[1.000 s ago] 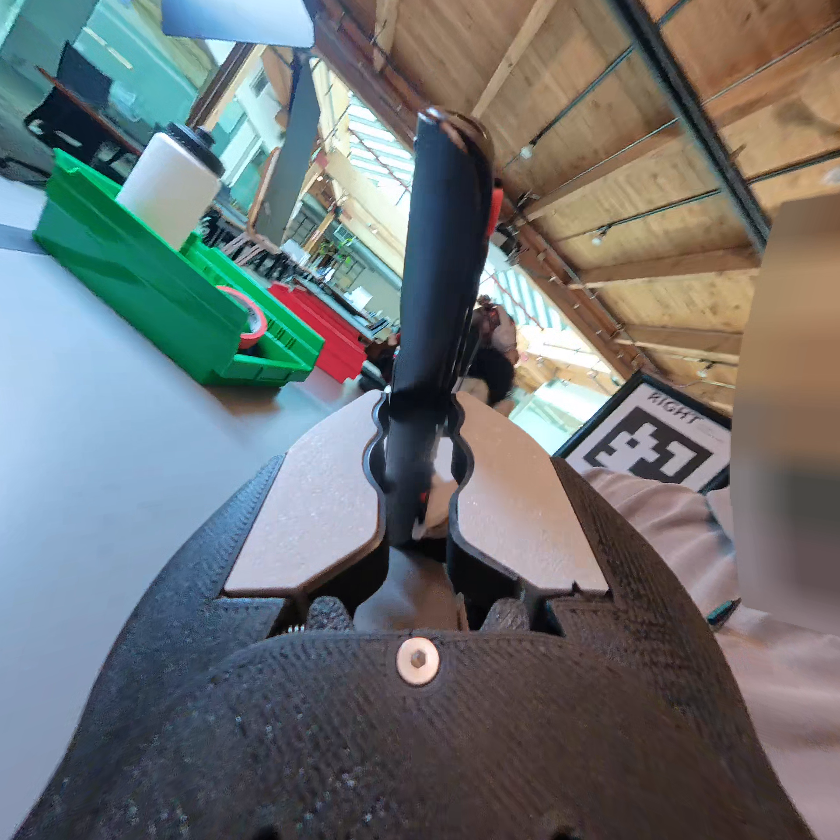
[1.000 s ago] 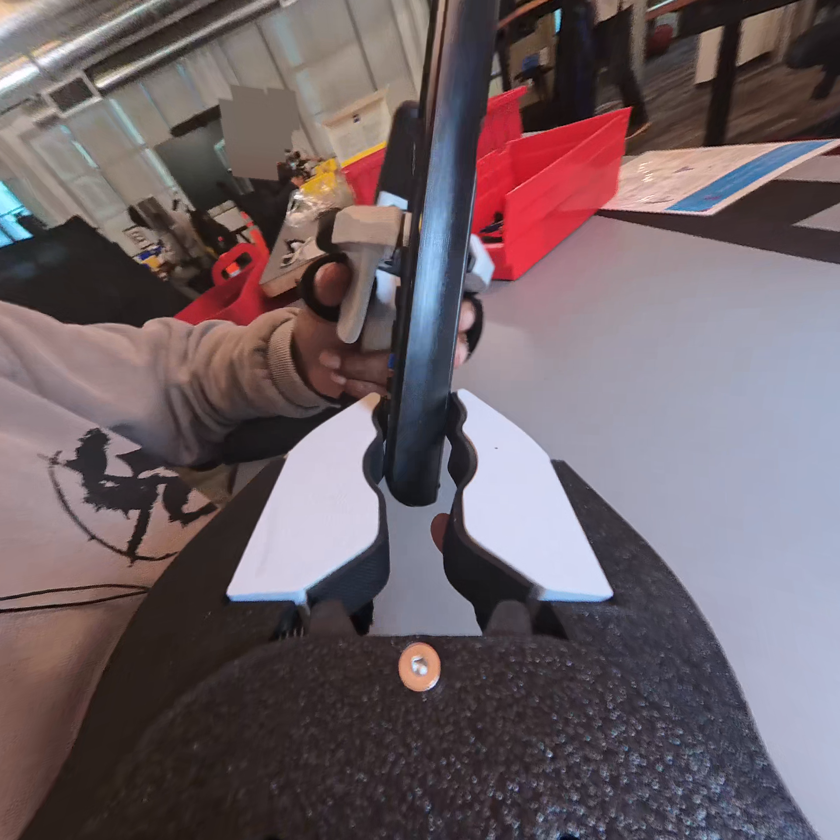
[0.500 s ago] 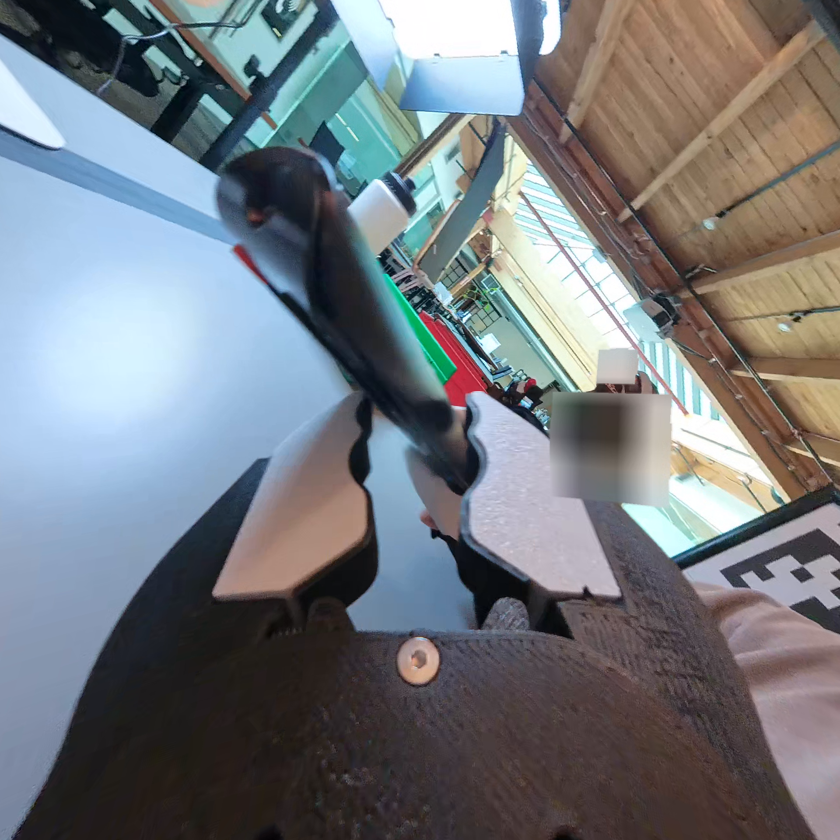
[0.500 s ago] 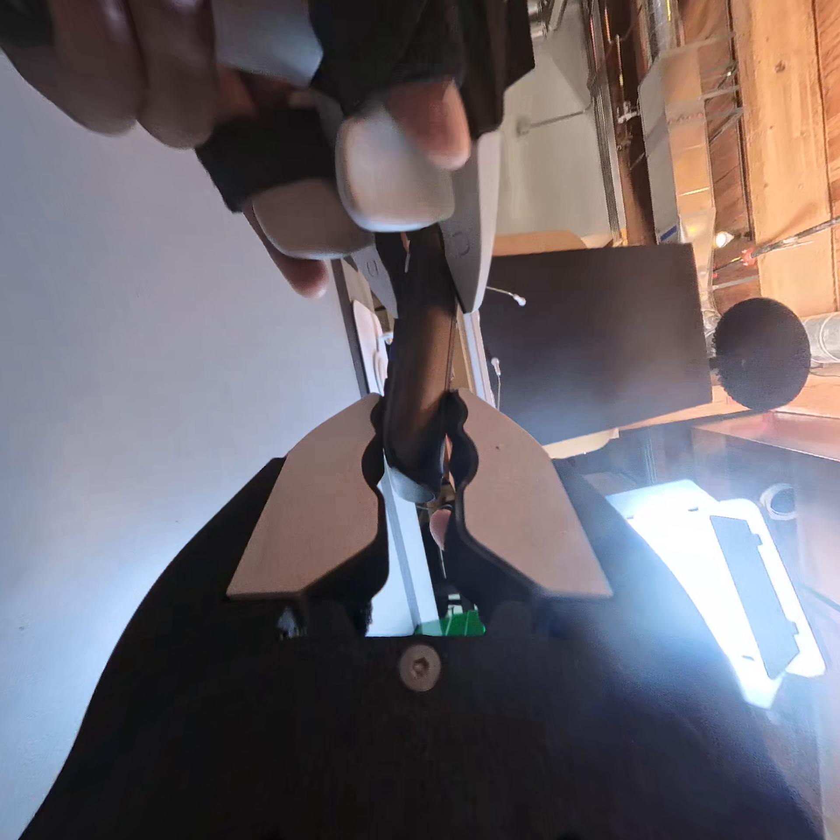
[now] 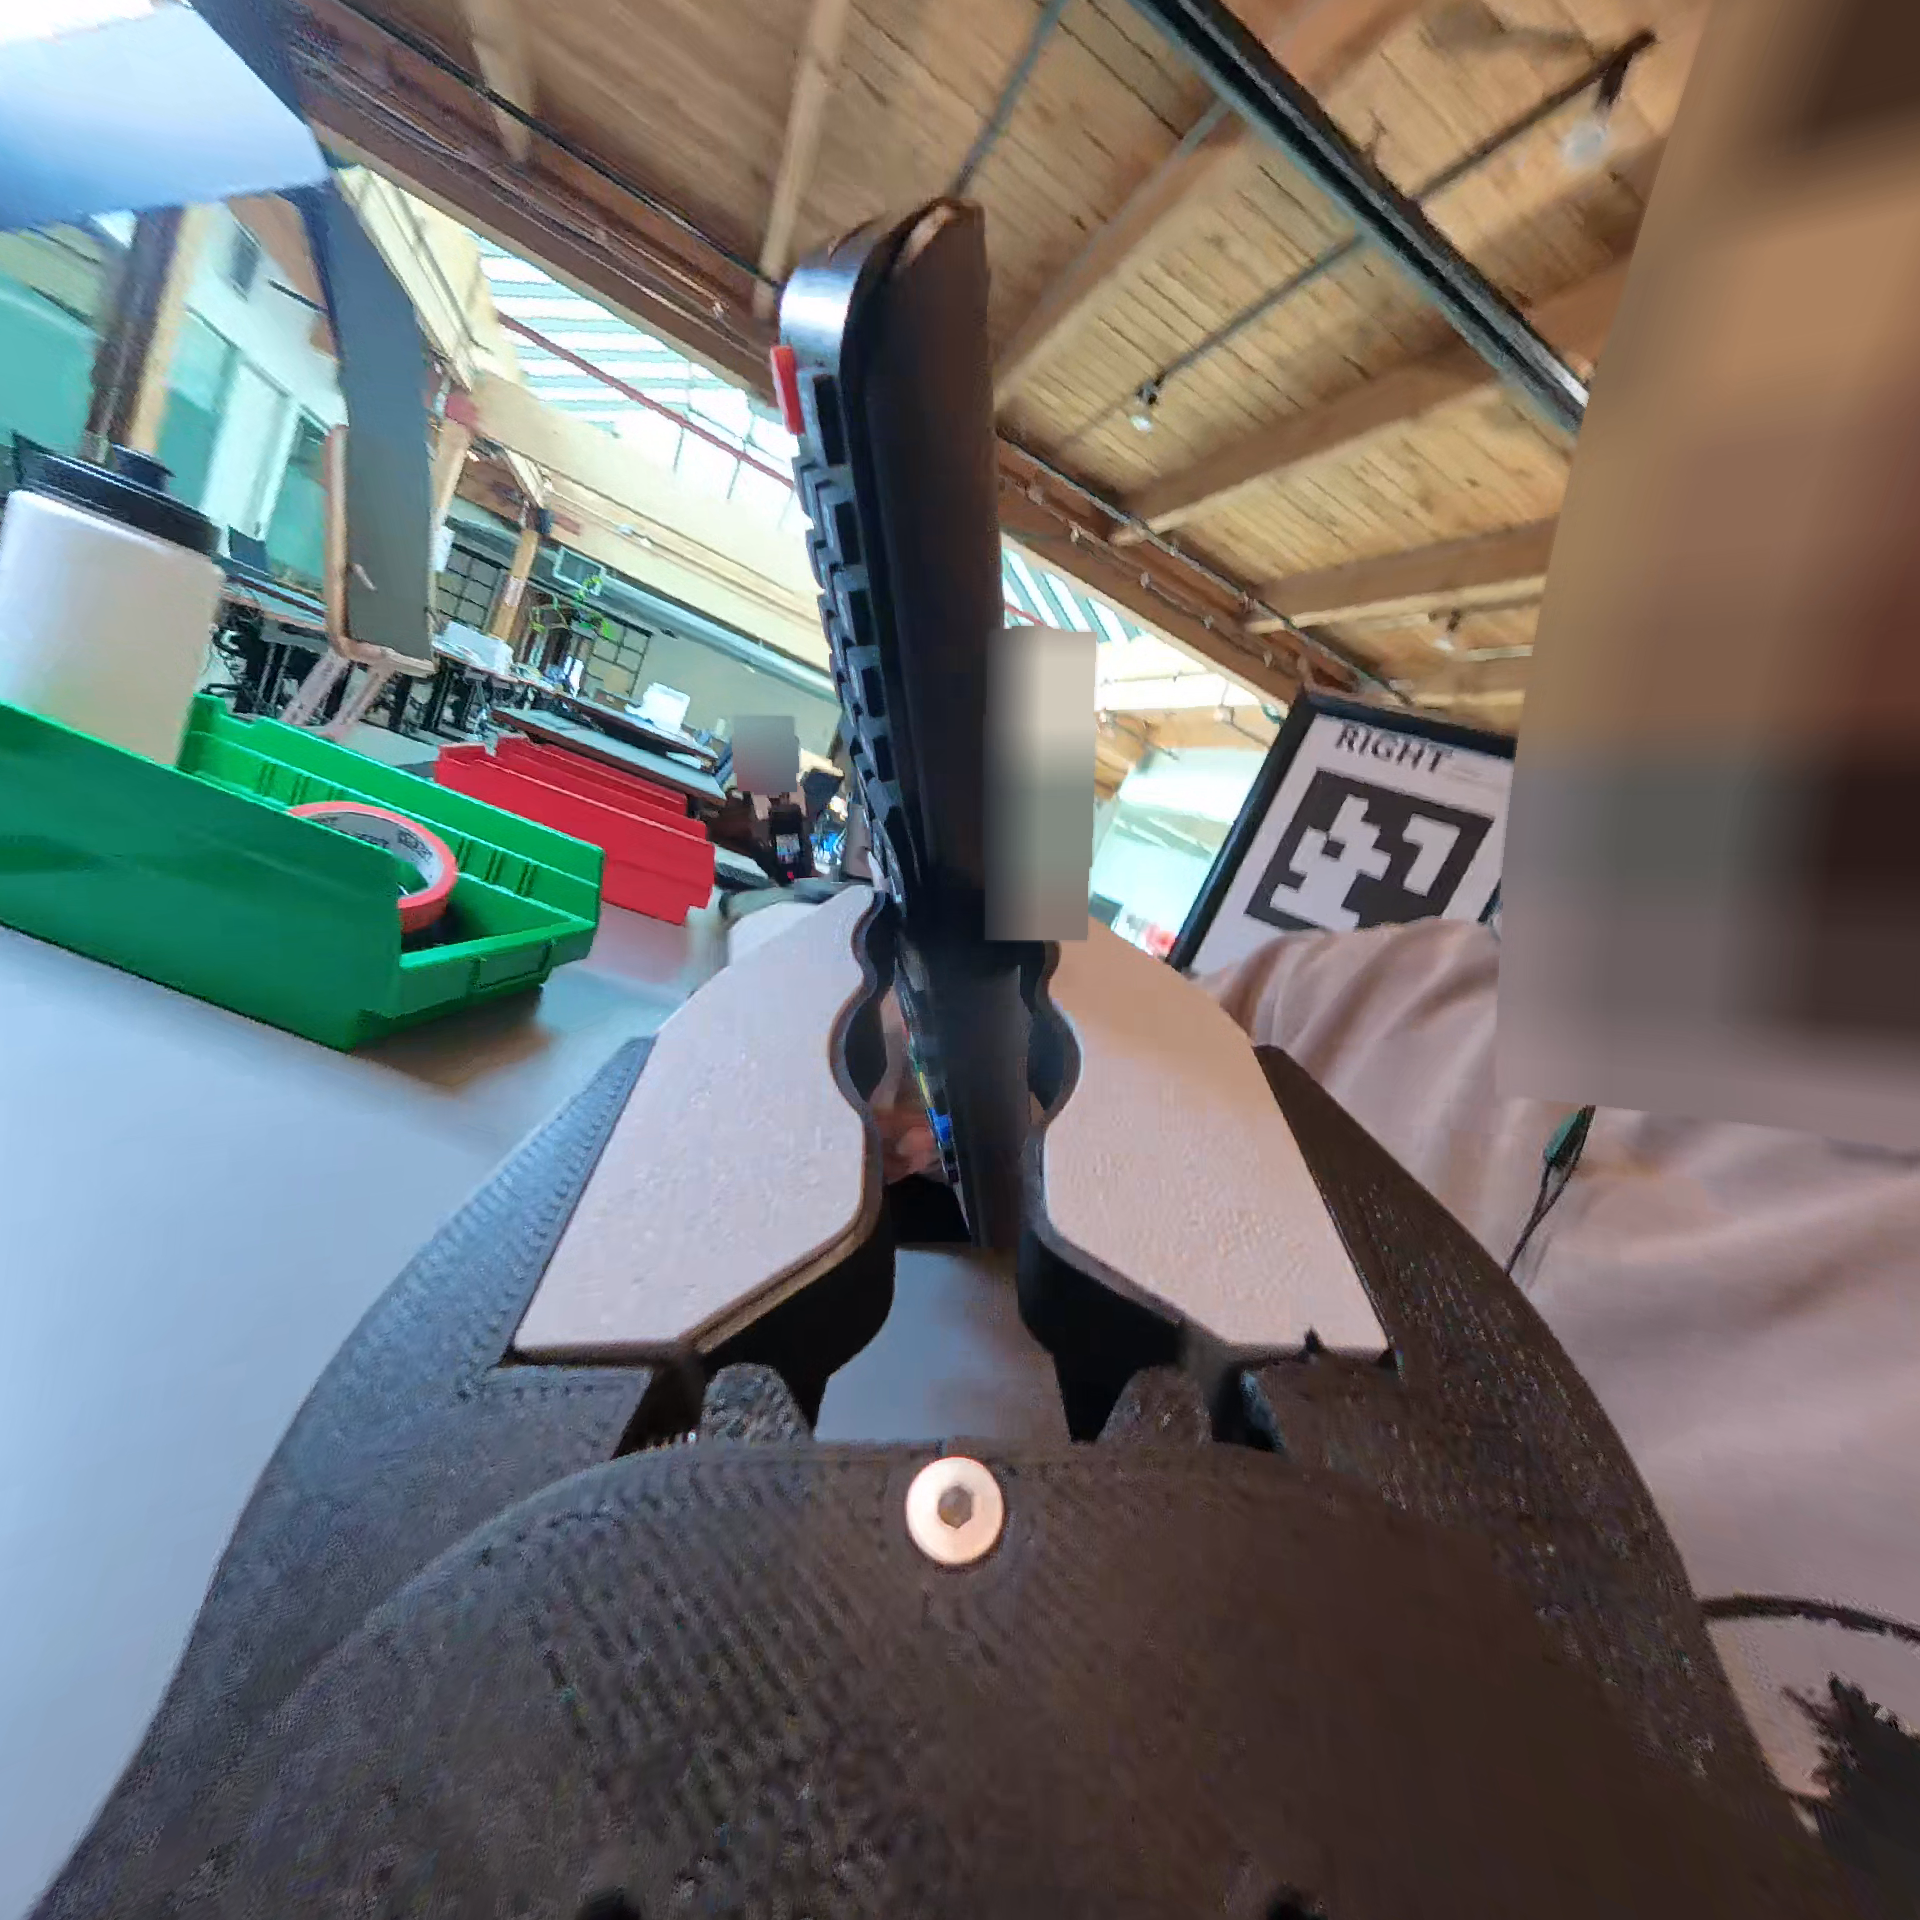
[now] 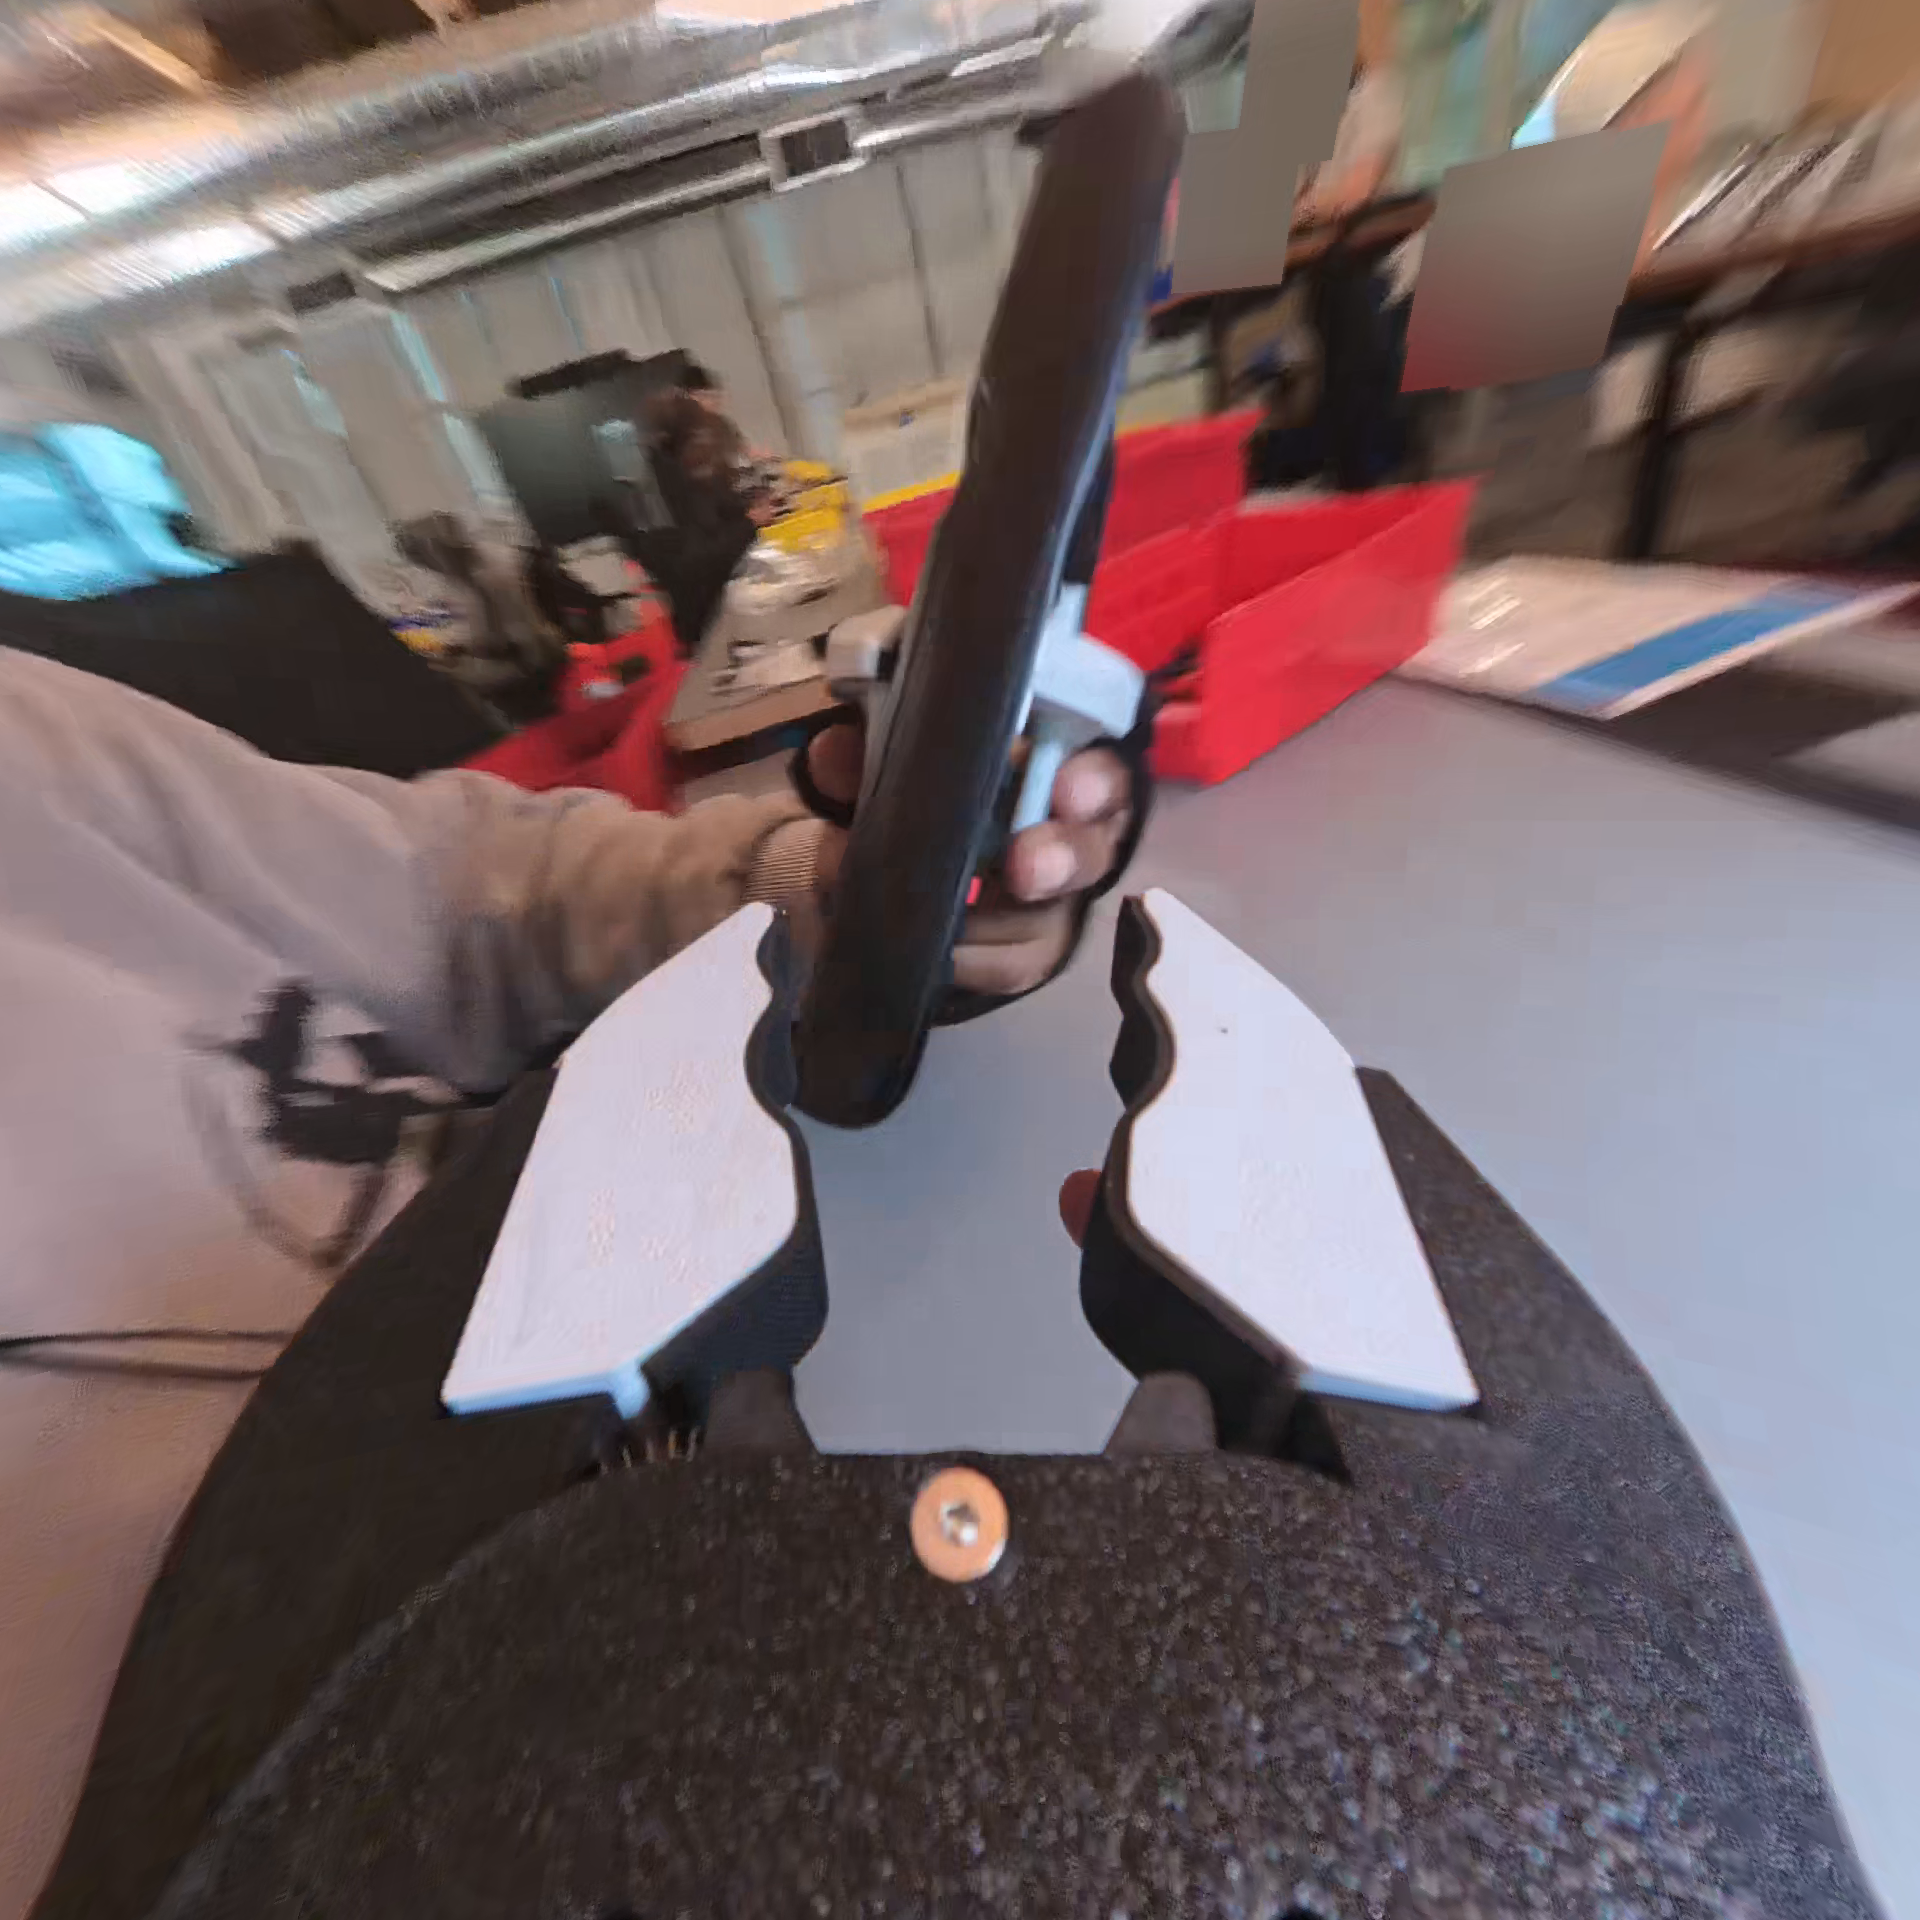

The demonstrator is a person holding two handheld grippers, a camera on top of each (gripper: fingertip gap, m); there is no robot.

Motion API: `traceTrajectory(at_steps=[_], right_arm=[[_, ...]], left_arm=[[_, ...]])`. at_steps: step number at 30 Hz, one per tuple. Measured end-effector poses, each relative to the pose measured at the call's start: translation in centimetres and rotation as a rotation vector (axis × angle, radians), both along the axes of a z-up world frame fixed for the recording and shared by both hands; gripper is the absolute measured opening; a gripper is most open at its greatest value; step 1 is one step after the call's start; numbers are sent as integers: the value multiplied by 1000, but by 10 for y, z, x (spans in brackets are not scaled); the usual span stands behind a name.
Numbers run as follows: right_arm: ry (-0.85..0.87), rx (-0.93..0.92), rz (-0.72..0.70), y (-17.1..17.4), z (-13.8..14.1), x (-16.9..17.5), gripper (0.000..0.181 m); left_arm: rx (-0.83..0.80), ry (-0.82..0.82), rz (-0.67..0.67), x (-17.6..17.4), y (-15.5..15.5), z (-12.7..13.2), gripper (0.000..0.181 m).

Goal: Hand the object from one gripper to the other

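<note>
A black-framed marker board (image 5: 1361, 831) bears print — the tape roll (image 5: 390, 847) too.

Left wrist view: my left gripper (image 5: 956, 1049) sits centre frame, long black button-faced remote (image 5: 914, 623) between its fingers, pointing up. Green plastic bins (image 5: 208, 883) left on the grey table (image 5: 156, 1195), roll of red tape (image 5: 405, 862) in the nearest; red plastic bins (image 5: 613, 831) behind. Right wrist view: remote's end lies against my right gripper's (image 6: 951, 1023) left finger.
</note>
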State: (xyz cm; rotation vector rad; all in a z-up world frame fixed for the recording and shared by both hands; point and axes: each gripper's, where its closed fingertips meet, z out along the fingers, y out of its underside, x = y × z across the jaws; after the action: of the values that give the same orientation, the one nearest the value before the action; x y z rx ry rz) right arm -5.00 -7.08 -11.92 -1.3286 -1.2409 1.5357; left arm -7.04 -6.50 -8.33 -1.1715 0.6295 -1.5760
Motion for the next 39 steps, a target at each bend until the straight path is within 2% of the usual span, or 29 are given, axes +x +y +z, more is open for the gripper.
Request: traceTrajectory(at_steps=[2, 3, 4, 6, 8, 11, 14, 17, 19, 22, 24, 26, 27, 30, 32, 34, 36, 38, 39], right_arm=[[-10, -255, 293, -33, -4, 1, 42], [5, -342, 351, -39, -3, 1, 30], [27, -343, 344, -38, -3, 0, 28], [11, -213, 258, -29, -9, -4, 25], [-34, -110, 109, -12, -18, -8, 25], [-142, 78, -140, 22, -35, -10, 24], [-282, 285, -394, 54, -50, -5, 23], [-402, 630, -574, 74, -57, -4, 23], [-402, 881, -598, 67, -52, -10, 23], [-376, 1192, -633, 55, -44, -15, 25], [-327, 1234, -615, 47, -35, -15, 25], [-276, 1164, -544, 37, -30, -16, 27], [-244, 1066, -454, 27, -31, -18, 33], [-109, 646, -169, -5, -23, -15, 59], [-42, 363, -48, -11, -12, -9, 65], [-24, 128, 23, -6, -8, -5, 66], [-39, -88, 164, -14, -13, -6, 65], [-71, -280, 358, -38, -19, -6, 56], [-74, -352, 455, -51, -20, -5, 41]], left_arm=[[32, 32, -53, 13, -10, -4, 23], [31, 29, -79, 16, -13, -4, 24], [21, 17, -93, 17, -14, -3, 24], [-9, 37, -57, 16, -7, -6, 24], [-76, 82, 30, 11, 8, -14, 23], [-150, 154, 235, 1, 33, -28, 27], [-181, 211, 417, -9, 48, -35, 43], [-208, 293, 577, -10, 59, -45, 58], [-250, 288, 652, -14, 67, -52, 53], [-327, 185, 531, -15, 67, -52, 55], [-344, 117, 400, -15, 61, -48, 53], [-292, 81, 316, -14, 54, -39, 51], [-235, 85, 278, -13, 49, -34, 51], [-45, 124, 207, -14, 32, -18, 50], [20, 115, 117, -12, 17, -8, 50], [63, 102, 28, -5, 1, -4, 50], [96, 125, -41, 9, -12, -5, 50], [126, 151, -112, 23, -26, -9, 50], [127, 160, -147, 29, -31, -10, 50]])
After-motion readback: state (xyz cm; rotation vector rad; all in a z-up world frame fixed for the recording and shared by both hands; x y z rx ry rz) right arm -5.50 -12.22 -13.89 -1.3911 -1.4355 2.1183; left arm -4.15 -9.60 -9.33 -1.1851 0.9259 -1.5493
